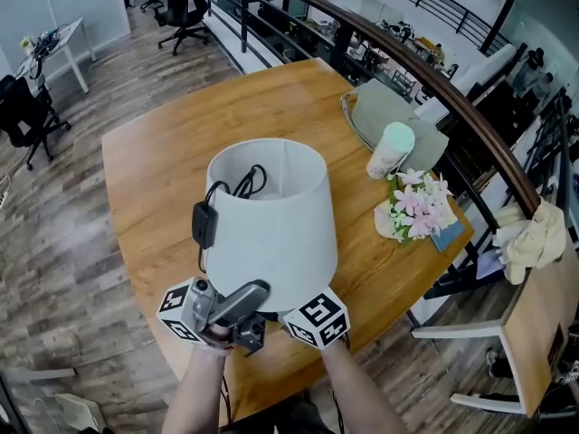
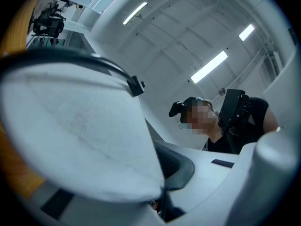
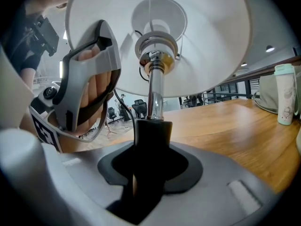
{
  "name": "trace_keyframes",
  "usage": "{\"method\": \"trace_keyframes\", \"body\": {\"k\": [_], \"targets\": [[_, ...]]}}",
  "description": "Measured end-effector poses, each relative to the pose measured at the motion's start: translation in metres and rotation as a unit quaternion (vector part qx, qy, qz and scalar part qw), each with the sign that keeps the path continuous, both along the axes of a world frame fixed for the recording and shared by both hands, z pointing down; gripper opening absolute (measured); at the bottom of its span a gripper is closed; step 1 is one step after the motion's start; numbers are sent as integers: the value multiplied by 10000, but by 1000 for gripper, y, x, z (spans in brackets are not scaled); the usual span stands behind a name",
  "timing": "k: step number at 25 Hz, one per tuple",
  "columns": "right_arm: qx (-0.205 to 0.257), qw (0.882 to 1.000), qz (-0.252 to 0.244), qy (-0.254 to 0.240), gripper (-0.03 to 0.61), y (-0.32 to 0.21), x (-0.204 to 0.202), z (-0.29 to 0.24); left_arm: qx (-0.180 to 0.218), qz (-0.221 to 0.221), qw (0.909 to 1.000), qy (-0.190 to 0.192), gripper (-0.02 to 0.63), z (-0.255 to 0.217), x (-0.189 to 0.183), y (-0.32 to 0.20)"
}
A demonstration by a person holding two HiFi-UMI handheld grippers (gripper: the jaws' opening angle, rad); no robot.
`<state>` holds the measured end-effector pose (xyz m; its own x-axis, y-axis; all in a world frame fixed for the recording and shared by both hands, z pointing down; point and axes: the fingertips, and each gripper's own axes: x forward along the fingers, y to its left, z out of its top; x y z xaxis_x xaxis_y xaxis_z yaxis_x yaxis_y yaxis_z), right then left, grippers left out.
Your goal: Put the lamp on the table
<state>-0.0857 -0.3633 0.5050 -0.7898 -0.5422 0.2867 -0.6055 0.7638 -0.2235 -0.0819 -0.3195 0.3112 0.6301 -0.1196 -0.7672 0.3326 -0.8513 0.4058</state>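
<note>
In the head view the lamp, with its white drum shade (image 1: 271, 215), hangs over the near part of the wooden table (image 1: 154, 170). A black cord with a switch (image 1: 204, 224) runs down the shade's left side. Both grippers sit under the shade's near rim. My right gripper (image 3: 148, 171) is shut on the lamp's black lower stem (image 3: 149, 135), below the chrome pole (image 3: 155, 91); in the head view the right gripper (image 1: 308, 319) shows by its marker cube. My left gripper (image 1: 226, 313) points upward, and the shade's edge (image 2: 84, 126) lies pinched between its jaws.
On the table's far right stand a white tumbler (image 1: 391, 149), a grey bag (image 1: 398, 116) and pink flowers (image 1: 416, 202). A dark curved railing (image 1: 425, 66) runs behind the table. A white chair with a cloth (image 1: 534, 238) stands at right, office chairs at far left.
</note>
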Motion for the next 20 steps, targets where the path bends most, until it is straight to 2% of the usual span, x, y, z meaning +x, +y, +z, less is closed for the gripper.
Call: {"method": "trace_keyframes", "body": {"k": [3,6,13,20], "targets": [[-108,9998,169,-9,145,5,4,1,-10,-52,10000,-12,12,1,2,6],[-62,9991,418,-62,175,7,11,-6,-56,-112,9999,47,9,2,2,10],[90,9981,544,258,176,18,20,-8,112,-35,9998,-182,6,5,15,31],[96,9966,749,331,176,36,39,-7,58,-237,9995,-189,6,7,20,46]]}}
